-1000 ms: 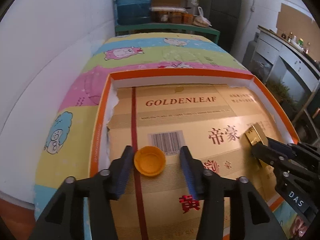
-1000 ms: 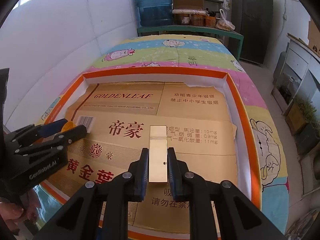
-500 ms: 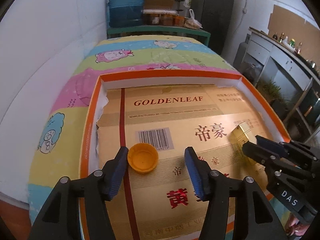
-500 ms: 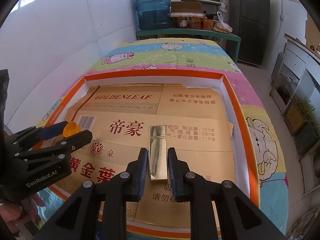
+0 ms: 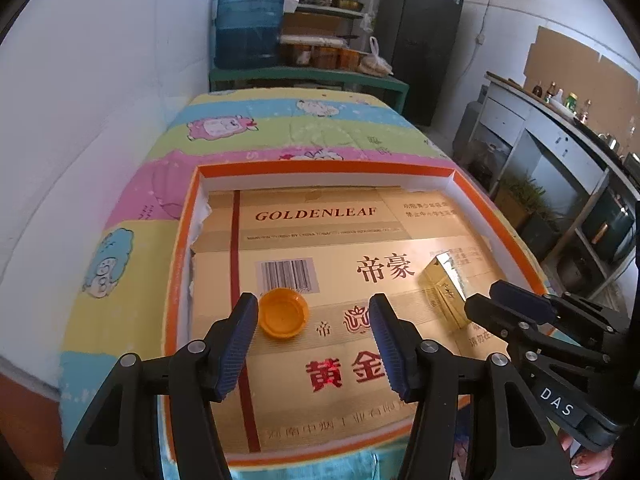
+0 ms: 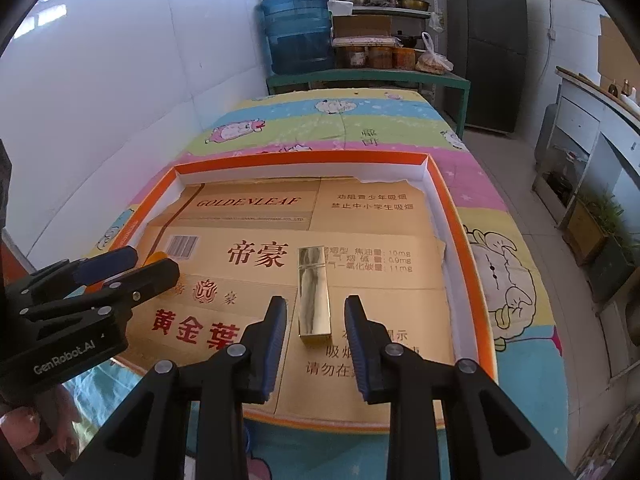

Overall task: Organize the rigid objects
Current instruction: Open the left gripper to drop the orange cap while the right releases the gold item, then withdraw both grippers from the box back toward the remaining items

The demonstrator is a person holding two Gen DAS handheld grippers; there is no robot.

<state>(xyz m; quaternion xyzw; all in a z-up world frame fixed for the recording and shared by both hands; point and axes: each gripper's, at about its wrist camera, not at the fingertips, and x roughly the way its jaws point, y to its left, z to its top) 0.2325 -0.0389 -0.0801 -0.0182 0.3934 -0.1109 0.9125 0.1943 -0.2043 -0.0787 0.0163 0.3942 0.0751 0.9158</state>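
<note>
Gold box (image 6: 314,292) lies flat on the flattened cardboard (image 5: 328,236) inside the orange-rimmed tray (image 6: 448,208), right of centre, between the right gripper (image 6: 316,320) pads, whose jaws are opening and touch neither side. Orange cap (image 5: 283,313) rests near the tray's left wall, just beside the left gripper (image 5: 314,332), which stands wide and empty. Far half of the tray is free. Near rim is hidden behind both tools.

White tiled wall (image 6: 120,80), green bench (image 6: 368,78) (blue water jug (image 6: 298,30) on it), dark fridge (image 6: 486,44) — daylit, grey cabinets (image 5: 560,152) at right
</note>
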